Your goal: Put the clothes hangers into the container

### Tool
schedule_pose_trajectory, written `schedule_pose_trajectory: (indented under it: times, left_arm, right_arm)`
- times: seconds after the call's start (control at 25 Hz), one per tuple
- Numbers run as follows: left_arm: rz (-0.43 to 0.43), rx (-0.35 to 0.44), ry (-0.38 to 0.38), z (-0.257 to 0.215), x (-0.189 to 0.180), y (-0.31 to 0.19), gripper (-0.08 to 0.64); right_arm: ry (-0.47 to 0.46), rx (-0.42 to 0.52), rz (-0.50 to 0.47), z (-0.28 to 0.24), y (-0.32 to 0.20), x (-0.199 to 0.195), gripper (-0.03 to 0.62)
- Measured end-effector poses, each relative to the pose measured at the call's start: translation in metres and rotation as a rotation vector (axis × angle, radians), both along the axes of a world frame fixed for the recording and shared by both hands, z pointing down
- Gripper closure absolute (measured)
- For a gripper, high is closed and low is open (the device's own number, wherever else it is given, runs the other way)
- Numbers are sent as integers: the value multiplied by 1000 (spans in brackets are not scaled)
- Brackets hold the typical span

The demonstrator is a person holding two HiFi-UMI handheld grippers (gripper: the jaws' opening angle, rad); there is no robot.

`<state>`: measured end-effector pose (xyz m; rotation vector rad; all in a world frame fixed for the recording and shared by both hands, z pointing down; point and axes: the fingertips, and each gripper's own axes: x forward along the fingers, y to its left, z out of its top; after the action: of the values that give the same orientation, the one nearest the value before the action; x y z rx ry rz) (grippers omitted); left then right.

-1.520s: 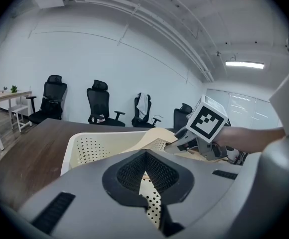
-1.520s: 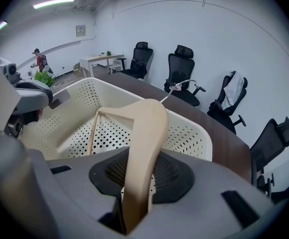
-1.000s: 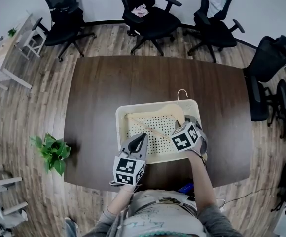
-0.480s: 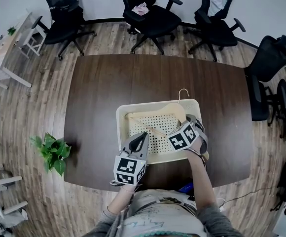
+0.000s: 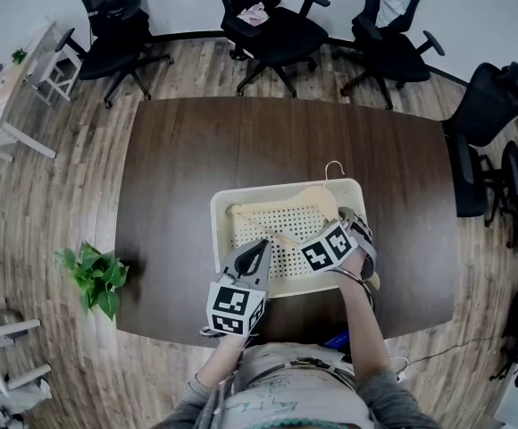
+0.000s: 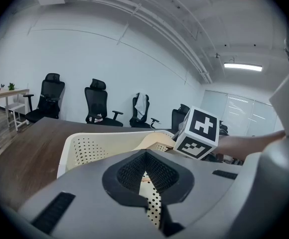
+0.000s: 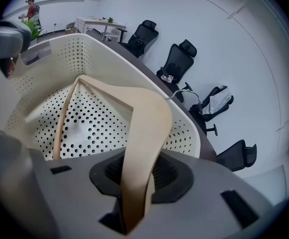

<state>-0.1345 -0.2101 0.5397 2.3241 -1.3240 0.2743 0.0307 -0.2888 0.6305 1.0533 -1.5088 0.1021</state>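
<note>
The right tongs [image 7: 134, 193] squeeze one end of the wooden hanger [image 7: 145, 126] in the white basket [image 7: 87, 54]. The left tongs [image 6: 147, 183] are pinched together, empty.

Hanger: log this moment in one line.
right gripper: shut on hanger | hanger: tilted in basket, hook over far rim | left gripper: shut, empty, at basket's near side

Overhead, two low views; shared container [image 5: 218, 231]

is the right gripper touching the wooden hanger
Touching: the right gripper view shows the right gripper with its pads clamped on the wooden hanger.
</note>
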Motion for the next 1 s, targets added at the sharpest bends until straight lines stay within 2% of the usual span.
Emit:
schedule_pose_trajectory:
  times: [0.28,0.4,0.76,1.0]
  left_arm:
    - [3,-1,3,0,1,-1,549]
    - [3,0,2,0,1,-2,549]
    - [3,1,5,1,0,-1,549]
    - [5,1,7,1,0,-1,549]
  right_arm:
    - [28,0,-7,2,0,2,492]
    - [31,-18,-19,5,2,0,457]
    - [13,-11,-14,4,4,-2,428]
    - [60,10,-24,1,3,1,408]
